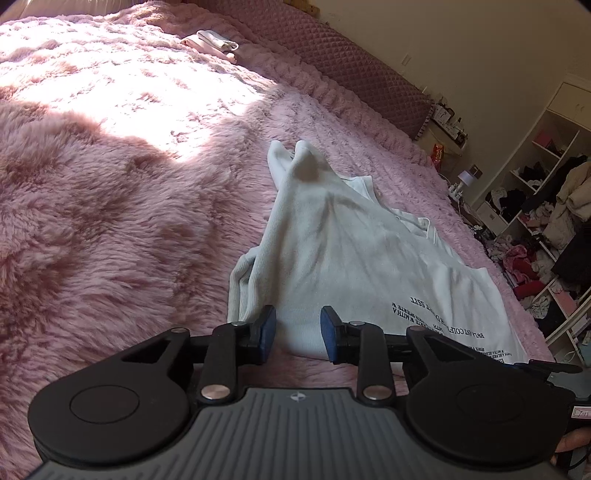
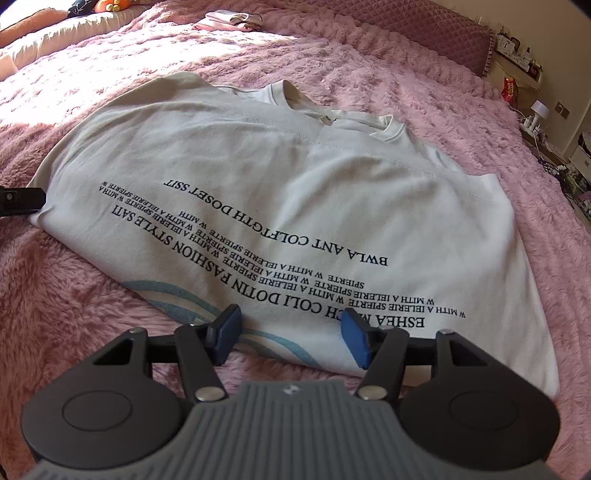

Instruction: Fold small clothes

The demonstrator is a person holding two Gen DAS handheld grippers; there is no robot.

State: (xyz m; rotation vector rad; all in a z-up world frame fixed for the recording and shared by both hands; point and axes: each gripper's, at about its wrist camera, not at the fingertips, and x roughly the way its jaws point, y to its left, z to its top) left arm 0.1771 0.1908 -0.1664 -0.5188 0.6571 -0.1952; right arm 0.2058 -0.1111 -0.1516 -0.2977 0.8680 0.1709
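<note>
Across the pink fluffy bed (image 2: 461, 122) lies a white printed T-shirt (image 2: 280, 177), spread nearly flat with its left side already folded over the body. Its long axis runs from the hem, nearest both grippers, away to the collar (image 2: 332, 118) at the far end, so the printed lines read upside down from here. At the hem's middle, the right gripper (image 2: 291, 332) hovers with jaws spread and nothing between them. Beside the folded left edge, the left gripper (image 1: 297, 328) is likewise agape and empty, just short of the rolled sleeve (image 1: 243, 280). Judging by position, each gripper is equally near its own hem corner. Far off rests a small folded pile (image 2: 231, 20).
</note>
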